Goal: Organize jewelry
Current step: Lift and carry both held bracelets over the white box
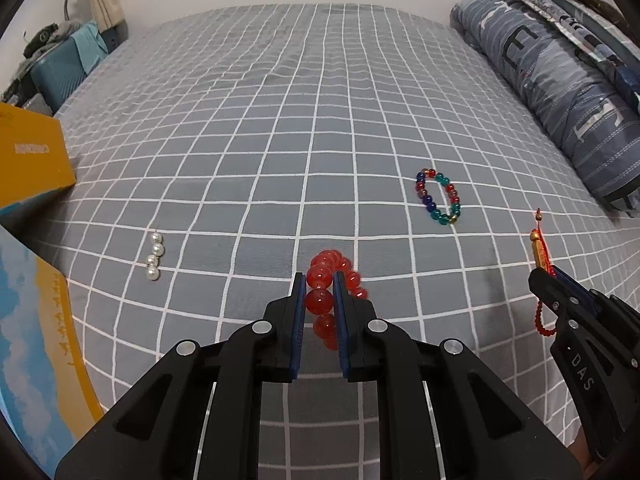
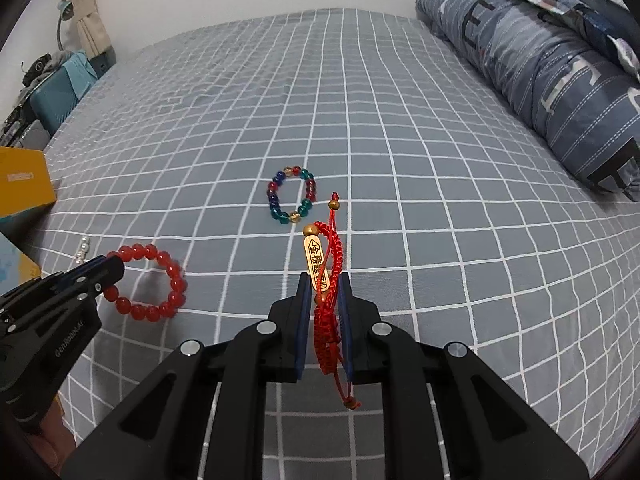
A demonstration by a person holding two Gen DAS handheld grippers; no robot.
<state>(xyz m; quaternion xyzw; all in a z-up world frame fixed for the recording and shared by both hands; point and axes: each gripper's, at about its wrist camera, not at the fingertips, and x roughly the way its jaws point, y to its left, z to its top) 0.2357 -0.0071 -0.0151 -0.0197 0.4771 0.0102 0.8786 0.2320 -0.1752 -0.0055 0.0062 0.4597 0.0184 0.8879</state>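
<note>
We hold: left claw [image 1: 319, 280] pinching red bracelet [image 1: 320, 300]; right claw [image 2: 325, 280] pinching cord bracelet [image 2: 326, 276]. Pearls [image 1: 154, 256] nearer left, beaded bracelet [image 2: 291, 194] nearer right.

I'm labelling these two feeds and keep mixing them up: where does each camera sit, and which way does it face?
Left wrist: on the left hand-held gripper, looking down at the checked bedsheet; its fingers clamp the red bead bracelet.
Right wrist: on the right hand-held gripper, same downward slant; its fingers clamp the red cord bracelet.
Shared: the multicolour bracelet, the pearls, each other's gripper.
</note>
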